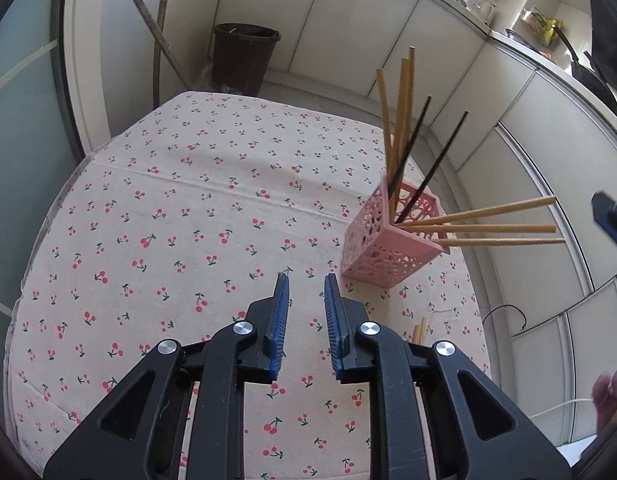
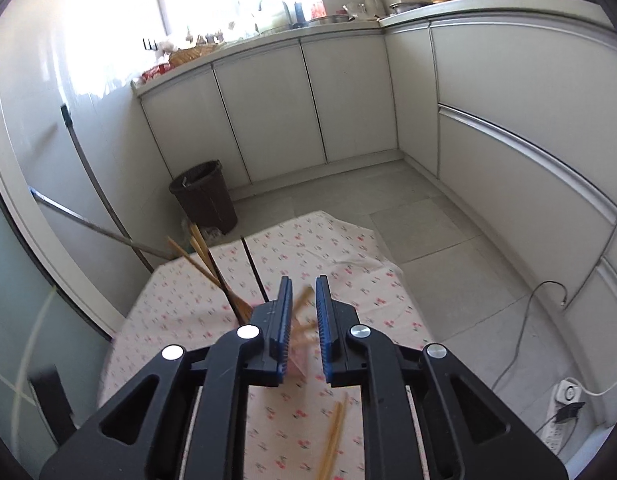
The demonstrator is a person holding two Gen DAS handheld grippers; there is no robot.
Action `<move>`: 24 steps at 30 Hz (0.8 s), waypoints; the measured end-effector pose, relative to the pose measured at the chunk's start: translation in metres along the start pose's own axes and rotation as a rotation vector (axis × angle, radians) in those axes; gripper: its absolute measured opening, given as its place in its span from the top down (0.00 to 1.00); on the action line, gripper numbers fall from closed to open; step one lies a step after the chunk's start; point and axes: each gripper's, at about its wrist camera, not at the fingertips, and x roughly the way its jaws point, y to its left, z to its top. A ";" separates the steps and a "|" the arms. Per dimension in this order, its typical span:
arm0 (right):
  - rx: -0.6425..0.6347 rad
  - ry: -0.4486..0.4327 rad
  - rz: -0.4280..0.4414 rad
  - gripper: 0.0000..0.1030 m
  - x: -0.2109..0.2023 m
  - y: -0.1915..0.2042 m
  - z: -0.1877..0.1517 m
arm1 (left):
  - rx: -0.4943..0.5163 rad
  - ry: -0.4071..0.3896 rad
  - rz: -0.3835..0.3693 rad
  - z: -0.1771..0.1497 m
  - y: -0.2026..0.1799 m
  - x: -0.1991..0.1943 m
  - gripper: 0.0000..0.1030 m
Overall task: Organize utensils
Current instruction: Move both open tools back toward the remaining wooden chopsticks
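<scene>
left gripper (image 1: 305,280): hovering low over the cherry-print tablecloth (image 1: 180,216), jaws standing apart, gripping nothing.
right gripper (image 2: 301,284): hanging above the holder area, jaws parted to a moderate gap, nothing clamped between them; blurred wooden sticks are showing through the gap, but they are lying beyond the pads, not in them.
pink holder (image 1: 388,240): sitting on the right side of the table, just beyond the left gripper's right finger, looking upright on its base.
wooden chopsticks in holder (image 1: 404,120): one bunch is standing steeply, three more (image 1: 488,227) are leaning far out to the right, almost level.
black chopsticks (image 1: 408,152): two, slanting up out of the holder.
loose chopsticks (image 2: 334,436): a wooden pair is lying on the cloth at the near right, just right of the right gripper's body; only their tips are peeking out in the left wrist view (image 1: 419,330).
step in hand: judging that the right gripper is going for the loose pair, since everything else is already in the holder.
doing it well: coming down with the pads across both sticks near mid-length, closing square so they are not scissoring, lifting clear, then tipping them end-first into the holder.
risk: the leaning sticks are crowding the holder's right side; entering from the near-left corner is looking safer, and the left gripper could be steadying the holder.
</scene>
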 end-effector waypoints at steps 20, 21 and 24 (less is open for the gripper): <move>-0.052 0.187 -0.180 0.37 0.014 -0.049 -0.091 | 0.166 0.014 -0.004 -0.035 -0.053 0.000 0.23; -0.050 0.188 -0.189 0.33 0.014 -0.050 -0.093 | 0.170 0.015 -0.003 -0.036 -0.054 0.000 0.21; -0.031 0.186 -0.213 0.20 0.013 -0.054 -0.095 | 0.179 0.019 -0.002 -0.039 -0.057 0.000 0.16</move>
